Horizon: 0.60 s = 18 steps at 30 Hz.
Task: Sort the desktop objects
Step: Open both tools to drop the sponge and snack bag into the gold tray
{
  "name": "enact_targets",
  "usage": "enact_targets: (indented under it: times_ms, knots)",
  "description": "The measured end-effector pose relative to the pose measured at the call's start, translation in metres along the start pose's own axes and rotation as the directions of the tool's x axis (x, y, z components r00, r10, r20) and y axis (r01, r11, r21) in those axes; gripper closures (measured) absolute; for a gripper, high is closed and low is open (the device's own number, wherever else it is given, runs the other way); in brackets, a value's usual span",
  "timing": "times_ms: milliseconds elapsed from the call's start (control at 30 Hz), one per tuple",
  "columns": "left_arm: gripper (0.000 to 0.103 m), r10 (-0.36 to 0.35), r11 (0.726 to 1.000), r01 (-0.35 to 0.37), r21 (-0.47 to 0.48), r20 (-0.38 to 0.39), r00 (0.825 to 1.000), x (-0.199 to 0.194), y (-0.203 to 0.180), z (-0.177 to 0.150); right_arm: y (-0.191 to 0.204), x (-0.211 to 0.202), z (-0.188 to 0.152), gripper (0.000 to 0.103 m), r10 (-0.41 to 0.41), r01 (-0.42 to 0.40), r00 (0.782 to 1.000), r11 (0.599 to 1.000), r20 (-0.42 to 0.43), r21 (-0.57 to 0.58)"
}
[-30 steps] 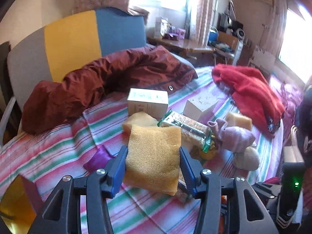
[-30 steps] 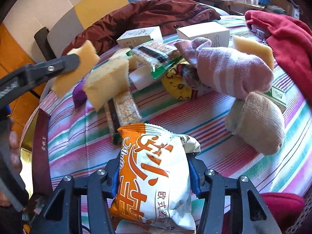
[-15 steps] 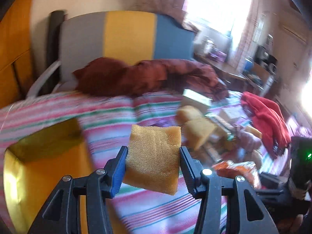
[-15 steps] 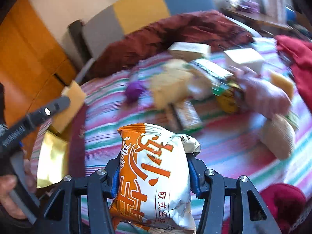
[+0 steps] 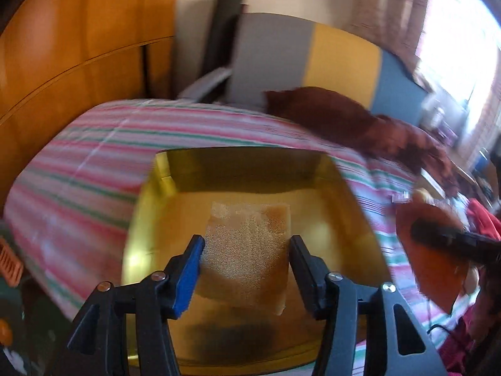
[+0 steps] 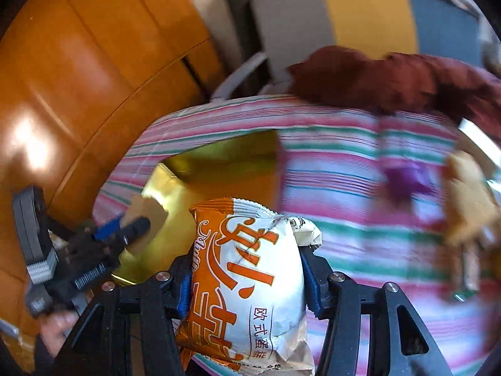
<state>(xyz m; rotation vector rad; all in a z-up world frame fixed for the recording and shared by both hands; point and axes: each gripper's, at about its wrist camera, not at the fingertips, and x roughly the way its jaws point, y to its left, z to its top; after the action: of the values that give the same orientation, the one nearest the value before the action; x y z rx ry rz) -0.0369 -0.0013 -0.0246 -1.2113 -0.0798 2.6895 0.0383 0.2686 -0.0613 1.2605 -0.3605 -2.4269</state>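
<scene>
Two grippers, each clamped on one item, are held over the near left part of the striped cloth [image 5: 78, 163]. My left gripper [image 5: 245, 252] grips a yellow sponge [image 5: 247, 250] by its side faces; the sponge's long axis runs away from me along the fingers, its far end pointing into the gold tray [image 5: 150, 219] below it. Whether the sponge touches the tray floor cannot be told. The tray's near rim is cut off behind the gripper body. My right gripper [image 6: 247, 269] is clamped on an orange-and-white snack packet [image 6: 247, 279], long axis also along the fingers, crimped far end pointing toward the tray [image 6: 219, 156]; its near end is cropped by the frame edge. In the left wrist view the packet [image 5: 432, 250] appears only as an orange blur at right. Far right, a purple object [image 6: 407, 181] and a tan sponge-like piece [image 6: 469, 206] are smeared by motion. A dark red garment [image 6: 391, 78] lies at the cloth's far edge.
</scene>
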Motion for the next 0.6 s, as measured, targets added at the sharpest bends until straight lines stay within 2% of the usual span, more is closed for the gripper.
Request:
enact_targets:
  times_ms: [100, 133, 167, 200, 267, 400, 600]
  knots:
    - [0.038, 0.058, 0.997, -0.058, -0.053, -0.002, 0.998, -0.002, 0.026, -0.006, 0.030, 0.021, 0.025, 0.046, 0.164, -0.164, 0.986, 0.986, 0.013, 0.005]
    - [0.033, 0.072, 0.995, -0.072, -0.064, -0.002, 0.997, -0.003, 0.032, -0.008, 0.037, 0.027, 0.031, 0.040, 0.216, -0.216, 0.976, 0.976, 0.015, 0.018]
    - [0.029, 0.081, 0.994, -0.081, -0.070, -0.002, 0.997, -0.004, 0.036, -0.009, 0.044, 0.034, 0.037, 0.024, 0.249, -0.249, 0.968, 0.968, 0.012, 0.039]
    - [0.028, 0.088, 0.993, -0.087, -0.073, 0.002, 0.996, -0.005, 0.040, -0.011, 0.051, 0.040, 0.041, 0.017, 0.261, -0.261, 0.965, 0.964, 0.011, 0.047]
    - [0.026, 0.101, 0.991, -0.100, -0.083, 0.010, 0.995, -0.007, 0.045, -0.014, 0.060, 0.046, 0.039, 0.013, 0.252, -0.252, 0.968, 0.967, 0.016, 0.026]
    - [0.026, 0.084, 0.991, -0.084, -0.106, 0.000, 0.996, -0.005, 0.049, -0.016, 0.068, 0.058, 0.019, 0.013, 0.221, -0.222, 0.974, 0.975, -0.051, -0.007]
    - [0.027, 0.013, 0.987, -0.011, -0.157, 0.011, 1.000, -0.014, 0.049, -0.018, 0.060, 0.064, -0.021, 0.013, 0.132, -0.145, 0.981, 0.986, -0.142, -0.086]
